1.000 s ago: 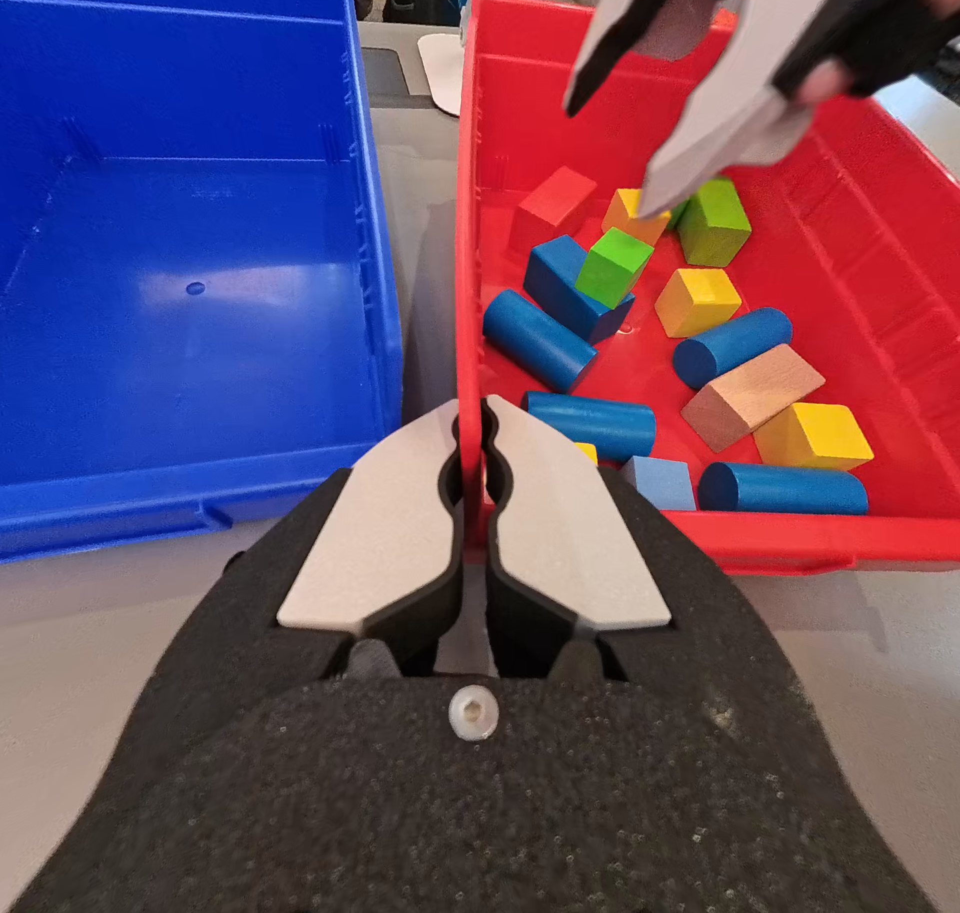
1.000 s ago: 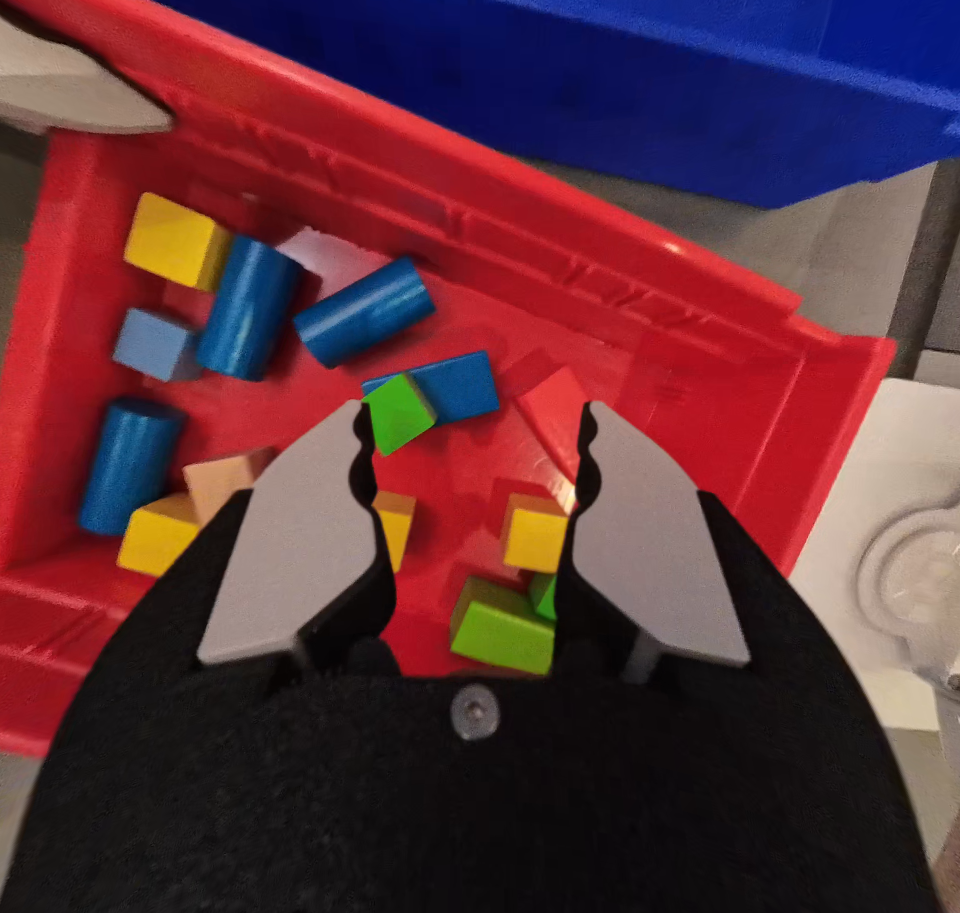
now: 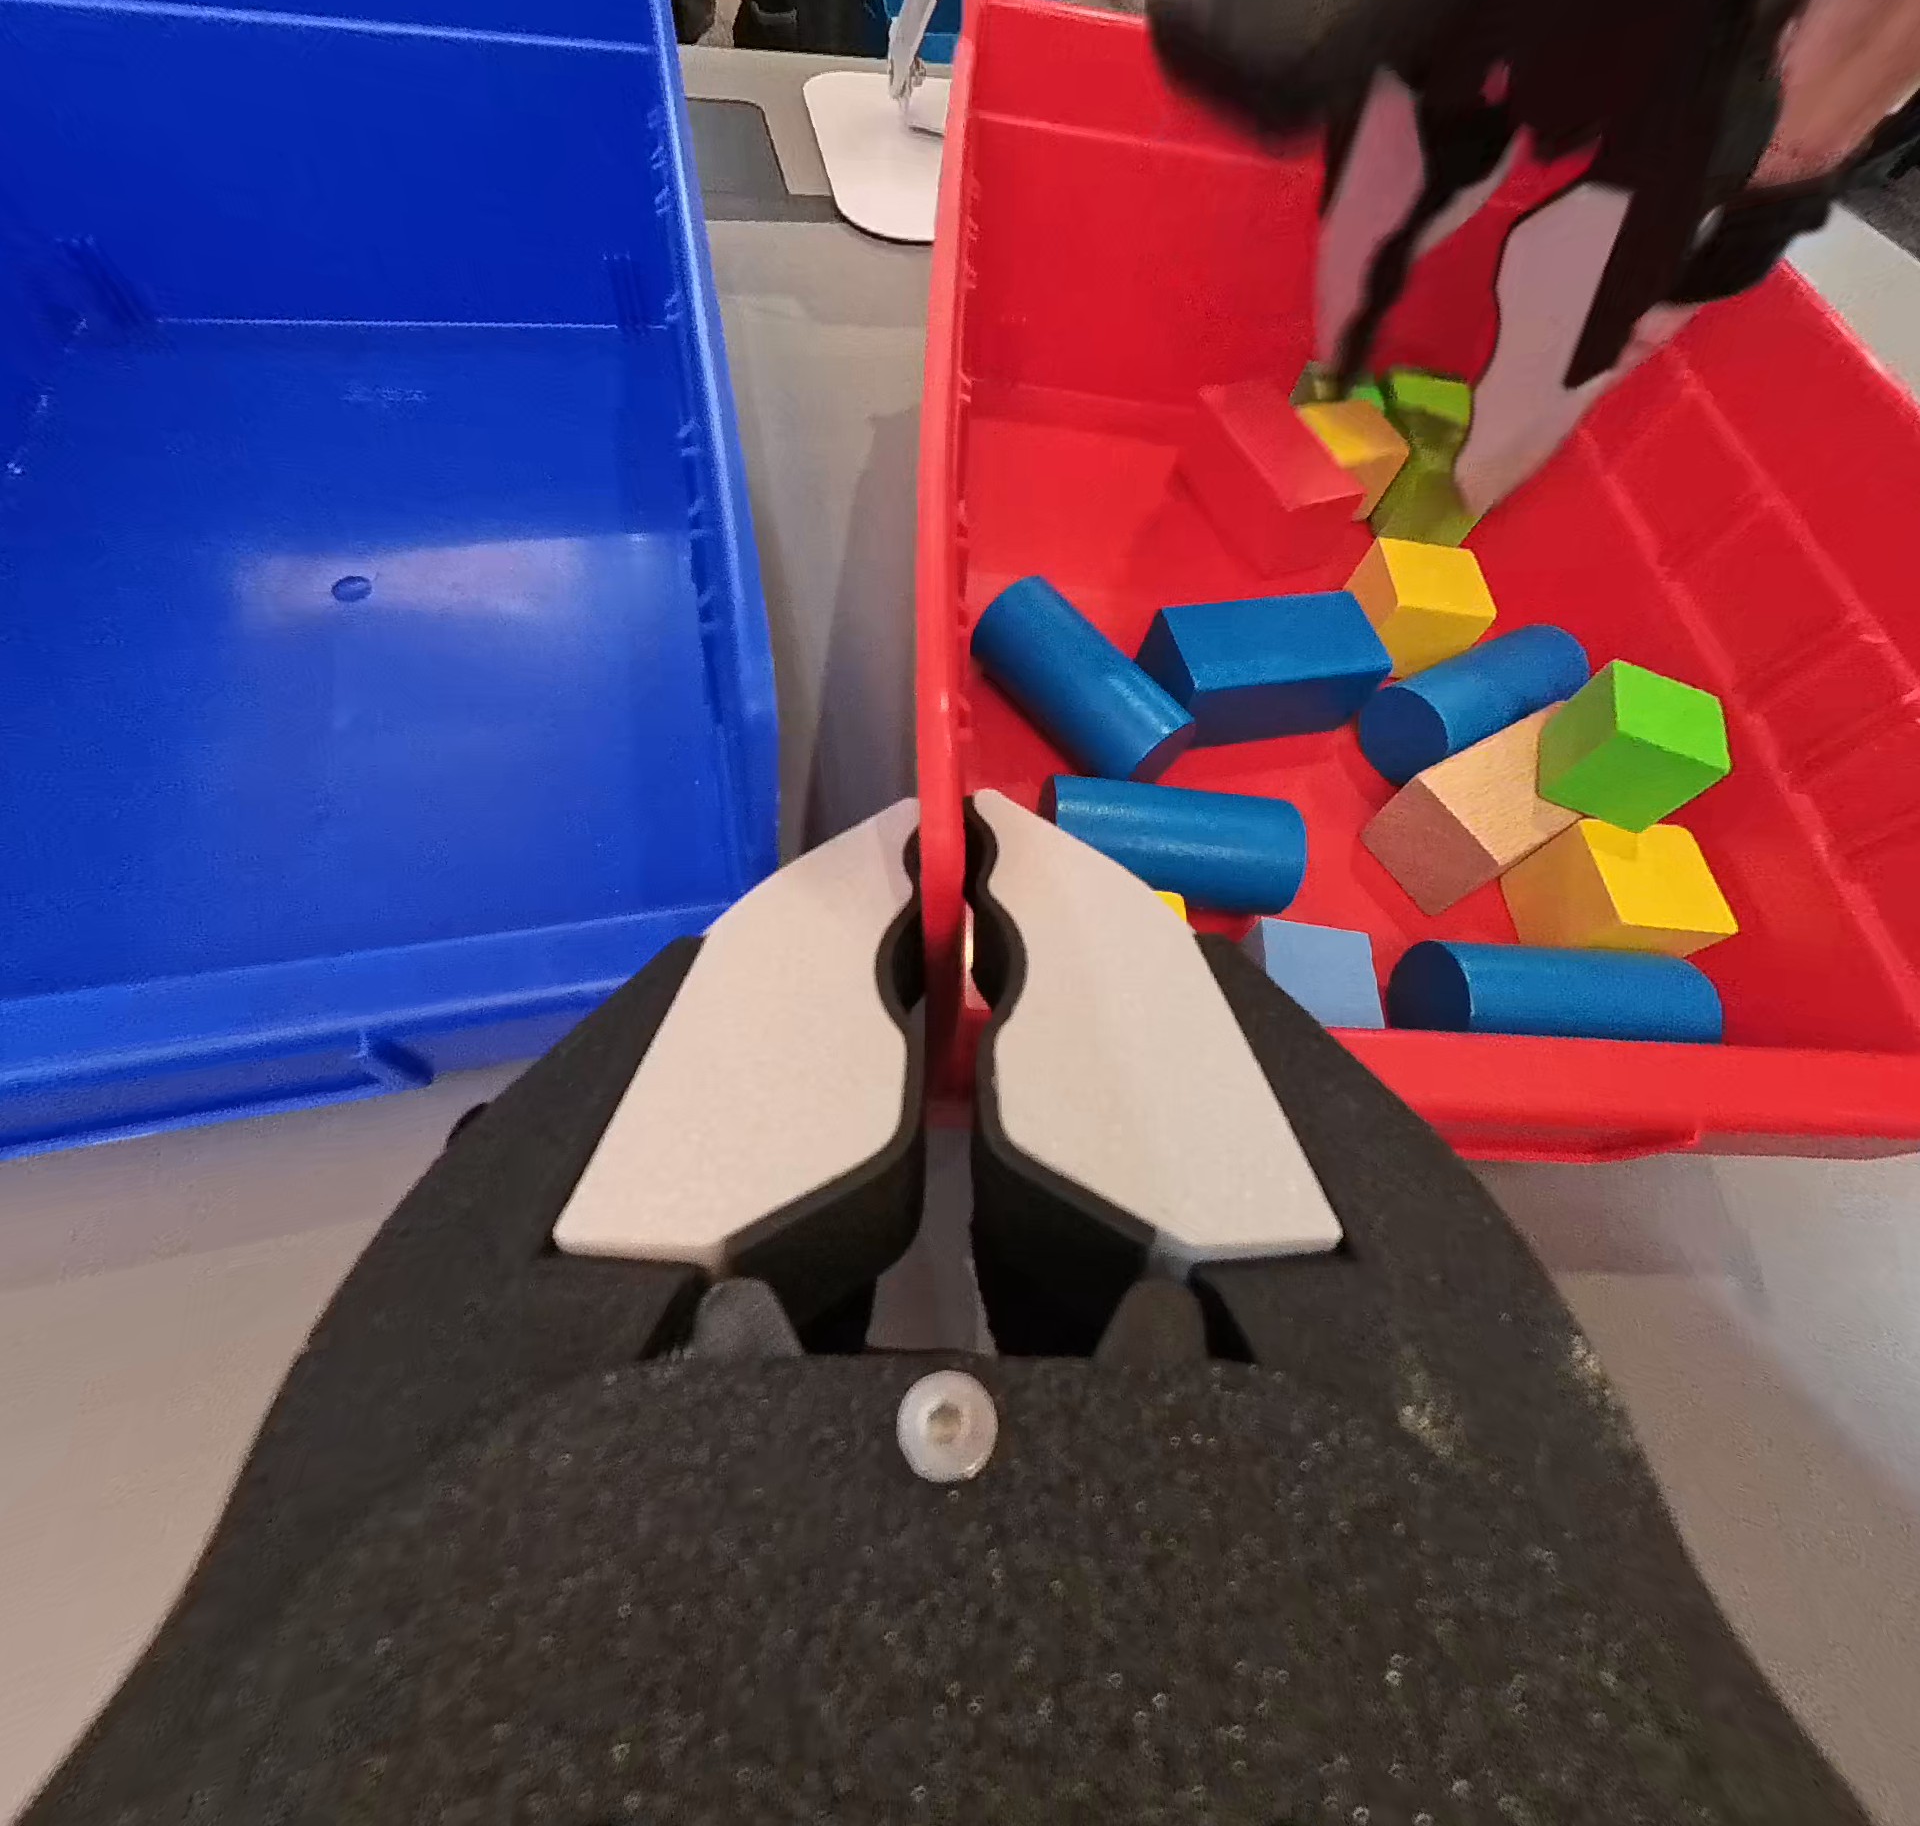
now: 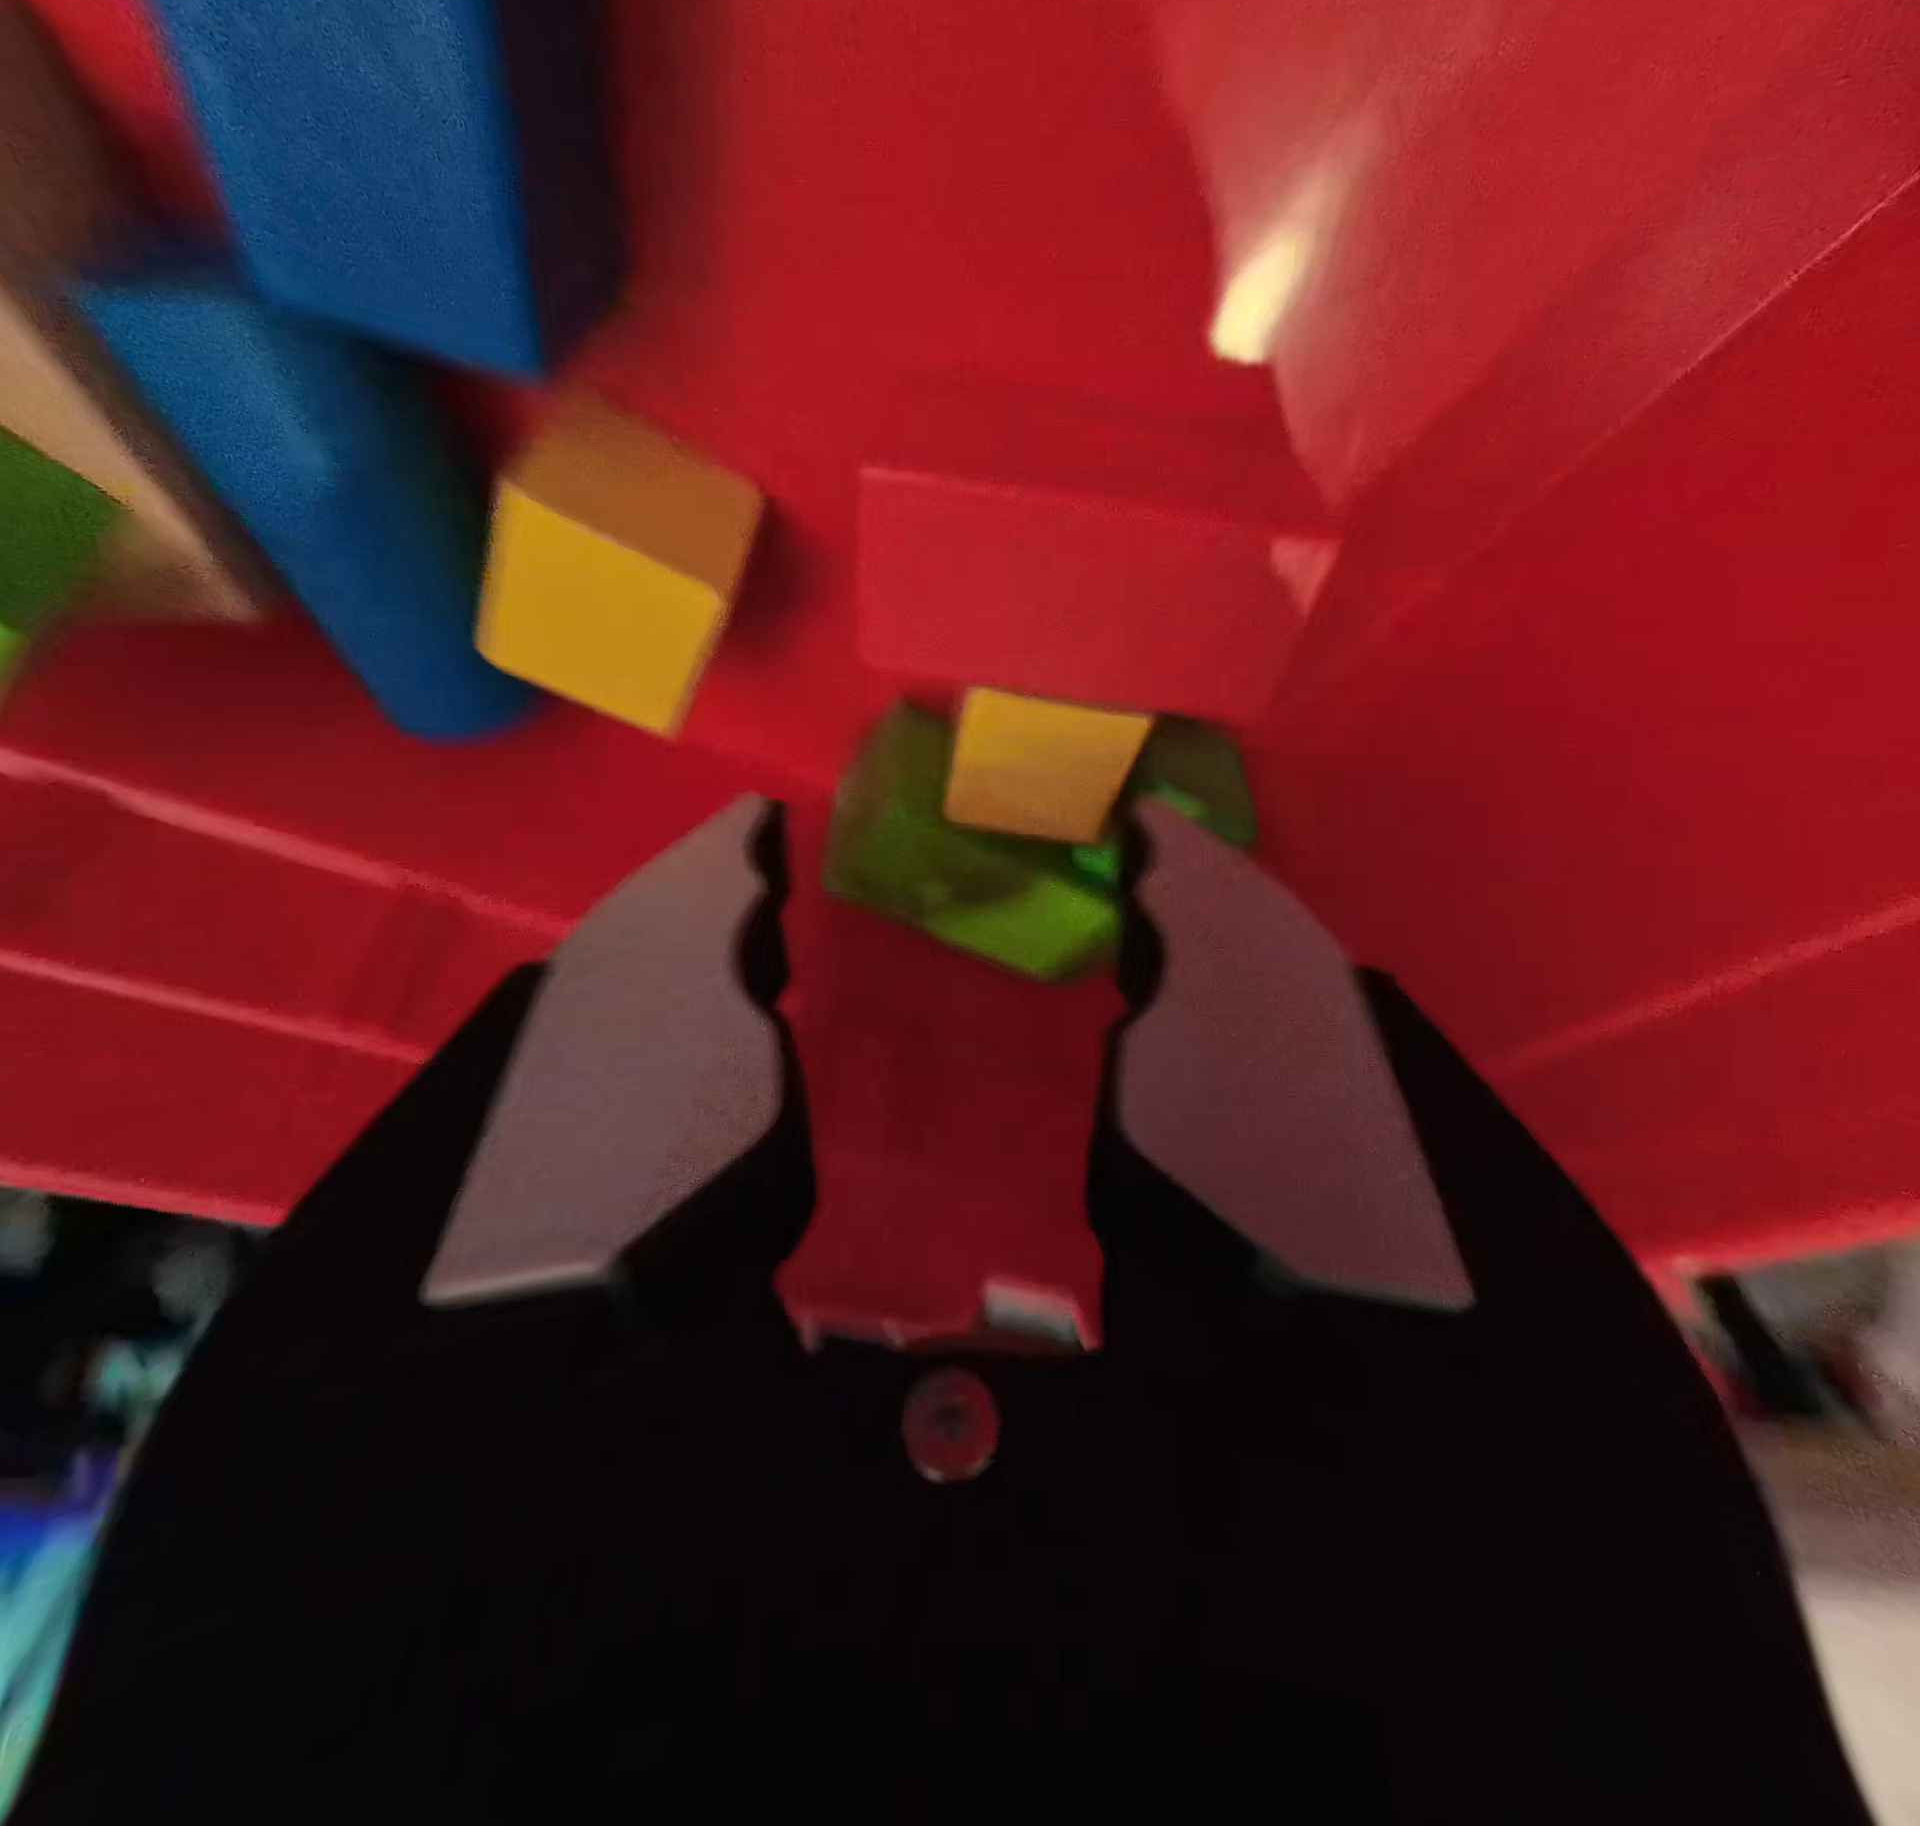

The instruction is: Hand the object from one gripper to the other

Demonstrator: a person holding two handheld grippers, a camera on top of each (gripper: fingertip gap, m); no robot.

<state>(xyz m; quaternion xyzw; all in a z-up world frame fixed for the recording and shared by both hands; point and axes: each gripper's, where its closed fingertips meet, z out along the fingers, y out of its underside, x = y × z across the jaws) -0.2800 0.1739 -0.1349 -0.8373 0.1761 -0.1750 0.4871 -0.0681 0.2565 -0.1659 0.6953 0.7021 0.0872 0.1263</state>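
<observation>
Your right tool (image 4: 954, 846) gapes over dark green block (image 4: 966, 888) in red bin's (image 3: 1039, 218) far corner — small yellow block (image 4: 1039, 763) touching it may jam. Left tool (image 3: 943, 820) clamps red bin's wall — bin may tip.

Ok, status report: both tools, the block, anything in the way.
Left tool shut on red bin wall. Right tool open, empty, low over green block. Yellow block rests on it; red block close behind.
</observation>
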